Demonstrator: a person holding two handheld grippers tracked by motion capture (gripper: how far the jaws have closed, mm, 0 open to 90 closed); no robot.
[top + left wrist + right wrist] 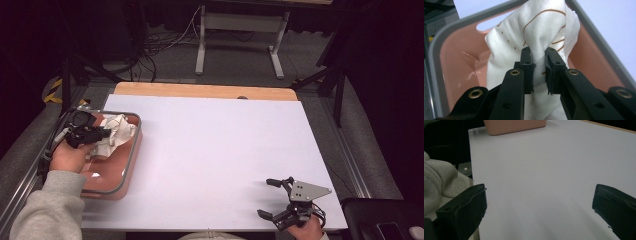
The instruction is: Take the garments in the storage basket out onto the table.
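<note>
My left tool (539,72) pinches the white cloth (534,32) over the pink basin (456,52); right tool (539,202) open. Thin bunched grip may slip.

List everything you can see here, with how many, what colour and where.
cloth: one, white with thin brown lines, bunched inside the basin and pinched by the left gripper
basin: one, pink with a grey rim, at the table's left edge
table: one, white top with a wooden strip along the far edge
frame: one, light grey, on the floor beyond the table
left gripper: one, black, shut on the cloth over the basin
right gripper: one, black with a grey plate, open above the table's near right corner
sleeve: one, grey, bottom left
</note>
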